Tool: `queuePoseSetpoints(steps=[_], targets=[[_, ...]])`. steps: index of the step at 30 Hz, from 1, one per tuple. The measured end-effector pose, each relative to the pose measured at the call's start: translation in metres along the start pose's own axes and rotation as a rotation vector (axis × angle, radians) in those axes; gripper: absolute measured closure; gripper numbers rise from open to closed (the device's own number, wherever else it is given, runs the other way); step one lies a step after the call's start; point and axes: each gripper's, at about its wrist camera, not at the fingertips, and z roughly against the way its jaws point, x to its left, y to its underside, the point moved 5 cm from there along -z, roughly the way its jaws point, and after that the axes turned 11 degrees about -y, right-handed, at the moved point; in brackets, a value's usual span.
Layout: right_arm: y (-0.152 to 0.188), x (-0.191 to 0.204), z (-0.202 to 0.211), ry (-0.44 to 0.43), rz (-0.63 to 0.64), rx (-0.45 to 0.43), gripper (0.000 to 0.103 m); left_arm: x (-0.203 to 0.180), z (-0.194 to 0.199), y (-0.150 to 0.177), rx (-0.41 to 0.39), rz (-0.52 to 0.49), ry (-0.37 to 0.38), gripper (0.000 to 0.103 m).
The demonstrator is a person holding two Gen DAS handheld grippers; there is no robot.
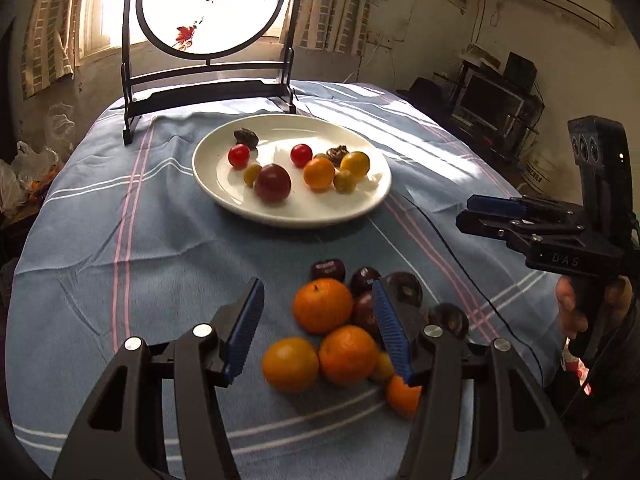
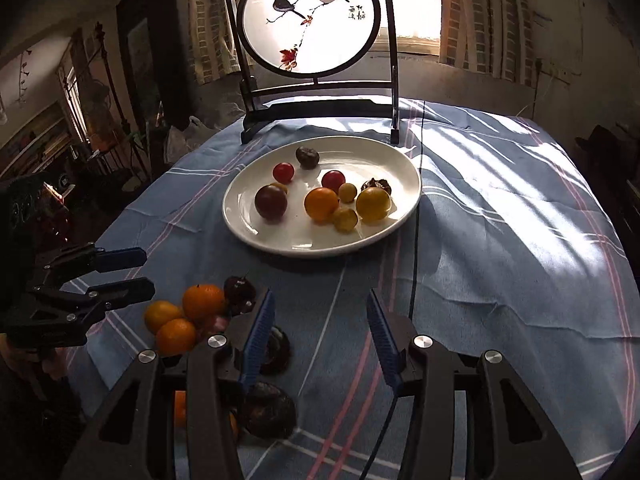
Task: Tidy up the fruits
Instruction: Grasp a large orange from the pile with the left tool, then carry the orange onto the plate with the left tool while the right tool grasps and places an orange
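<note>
A white plate [image 1: 224, 188] [image 2: 248, 224] in the middle of the table holds several small fruits: red, yellow, orange and dark ones. Nearer me lies a loose heap of oranges [image 1: 323, 305] [image 2: 203, 301] and dark purple fruits [image 1: 404, 288] [image 2: 240, 289] on the cloth. My left gripper [image 1: 318, 320] hovers open over that heap, with nothing pressed between its blue pads. My right gripper [image 2: 320, 332] stands open over bare cloth just right of the heap, a dark fruit [image 2: 269, 404] beside its left finger. Each gripper shows in the other's view [image 1: 476, 212] [image 2: 140, 268].
A blue striped tablecloth [image 1: 120, 240] [image 2: 500, 260] covers the round table. A black stand with a round bird painting [image 1: 212, 4] [image 2: 308, 20] rises behind the plate. A thin black cable [image 2: 416, 240] runs across the cloth. A hand [image 1: 572, 308] grips the right tool's handle.
</note>
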Motion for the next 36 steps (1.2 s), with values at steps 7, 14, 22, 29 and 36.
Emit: queuePoseSetpoints(steps=[7,14,22,29,36], targets=[[0.060,-0.005,0.024,-0.009,-0.109,-0.007,0.055,-0.045,0.026,0.062,-0.001,-0.105,0.026,0.057],[0.083,0.000,0.034,-0.020,-0.123,0.003,0.055,-0.064,0.006,0.069,-0.004,-0.130,0.001,0.056],[0.093,0.002,0.034,-0.033,-0.115,0.020,0.055,-0.074,-0.019,0.076,0.023,-0.135,0.012,0.060],[0.098,0.043,0.021,-0.130,-0.010,0.061,0.055,-0.065,0.022,0.076,-0.024,-0.106,0.032,0.061],[0.097,0.067,-0.011,-0.169,0.014,0.102,0.055,-0.043,0.045,0.075,-0.046,-0.064,-0.003,0.061]])
